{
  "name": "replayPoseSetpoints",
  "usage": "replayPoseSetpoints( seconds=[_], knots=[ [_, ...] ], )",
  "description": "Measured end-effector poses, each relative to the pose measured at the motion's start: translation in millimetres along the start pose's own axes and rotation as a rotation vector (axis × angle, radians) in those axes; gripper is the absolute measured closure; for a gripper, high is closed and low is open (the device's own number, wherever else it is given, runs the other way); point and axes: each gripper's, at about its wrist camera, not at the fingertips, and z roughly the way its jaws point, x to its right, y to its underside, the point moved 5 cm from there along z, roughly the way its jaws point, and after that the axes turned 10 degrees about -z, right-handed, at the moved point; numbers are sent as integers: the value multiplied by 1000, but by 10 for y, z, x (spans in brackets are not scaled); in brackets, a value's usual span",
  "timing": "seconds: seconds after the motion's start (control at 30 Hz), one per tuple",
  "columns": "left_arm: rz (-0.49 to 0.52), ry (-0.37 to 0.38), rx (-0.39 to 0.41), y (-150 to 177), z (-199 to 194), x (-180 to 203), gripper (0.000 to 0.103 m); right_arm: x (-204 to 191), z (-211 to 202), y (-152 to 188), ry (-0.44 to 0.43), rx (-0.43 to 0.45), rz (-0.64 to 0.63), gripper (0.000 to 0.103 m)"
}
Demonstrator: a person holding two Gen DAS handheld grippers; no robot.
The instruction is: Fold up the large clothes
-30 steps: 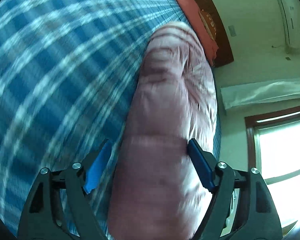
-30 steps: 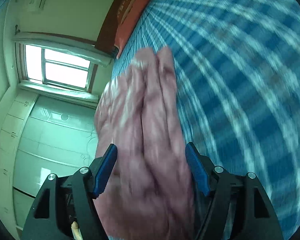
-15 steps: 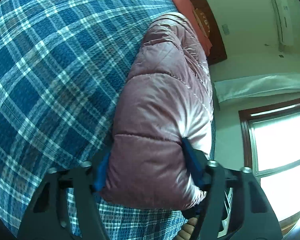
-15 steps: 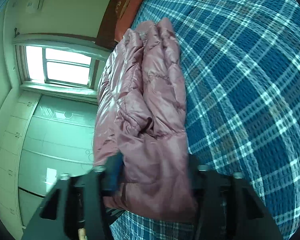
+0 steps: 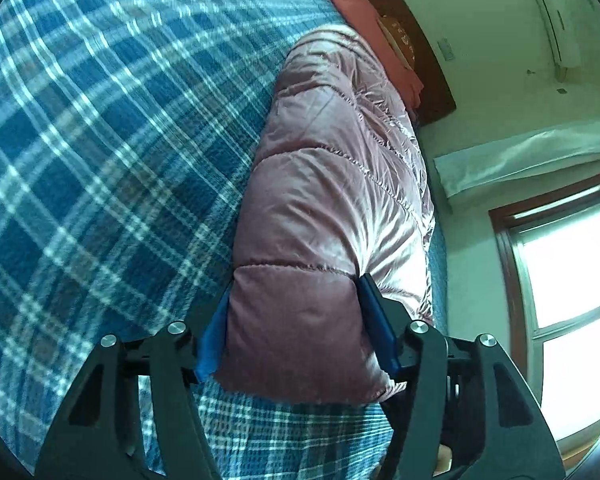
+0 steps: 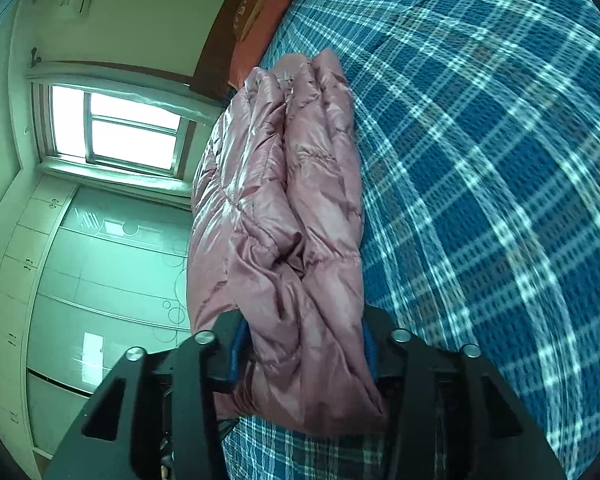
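both grippers grip the folded pink puffer jacket (image 5: 332,216) on the plaid bed cover (image 5: 100,140): left gripper (image 5: 294,320) and right gripper (image 6: 300,340) closed onto its near ends, jaws just easing wider; bundle looks folded, ready for shifting

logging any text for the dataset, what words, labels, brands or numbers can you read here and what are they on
No text reads clearly in either view.
Headboard emblem: pale marks, perhaps characters, too blurred to read.
Air conditioner: no legible label.
Pink puffer jacket, plaid bedcover: no print seen.
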Motion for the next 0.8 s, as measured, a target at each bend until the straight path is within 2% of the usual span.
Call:
replayPoseSetpoints(
  seconds=[0.17, 0.3, 0.63, 0.8],
  knots=[
    [94, -74, 58, 47, -208, 9, 37, 86, -203, 194, 14, 4, -7, 51],
    [189, -174, 123, 100, -373, 13, 35, 93, -348, 339, 43, -1, -31, 51],
    [349, -388, 194, 251, -510, 44, 34, -88, -671, 691, 244, 0, -195, 51],
    [384, -450, 219, 325, -583, 25, 34, -159, -808, 832, 341, 9, -261, 49]
  ],
)
